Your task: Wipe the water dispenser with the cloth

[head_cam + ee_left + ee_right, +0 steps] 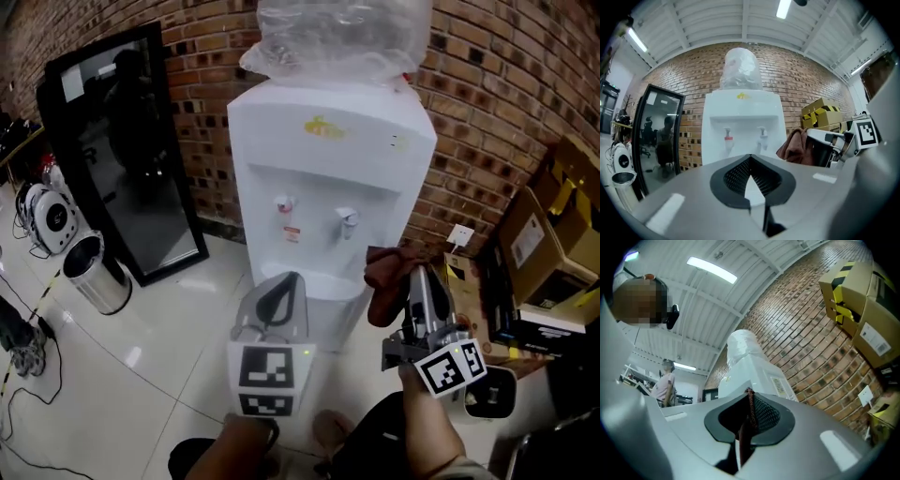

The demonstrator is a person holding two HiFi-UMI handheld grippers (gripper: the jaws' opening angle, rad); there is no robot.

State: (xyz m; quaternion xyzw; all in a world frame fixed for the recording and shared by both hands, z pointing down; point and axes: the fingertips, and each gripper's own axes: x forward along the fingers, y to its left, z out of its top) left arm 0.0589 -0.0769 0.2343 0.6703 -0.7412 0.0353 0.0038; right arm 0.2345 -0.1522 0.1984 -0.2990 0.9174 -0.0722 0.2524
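One cloth (382,284), clamped in right gripper (415,284), beside dispenser (328,178)

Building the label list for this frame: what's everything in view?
water dispenser: one, white, centre, against the brick wall
bottle: one, wrapped in clear plastic, on the dispenser
taps: two, one red, one pale, dispenser front
cloth: one, reddish-brown, in the right tongs
mirror: one, black frame, leaning on the wall, left
bin: one, silver, floor by the mirror
cardboard boxes: several, brown, right
wall socket: one, white, low on wall, right of dispenser
left tongs: one, grey, shut, empty, facing the dispenser
right tongs: one, grey, shut on the cloth
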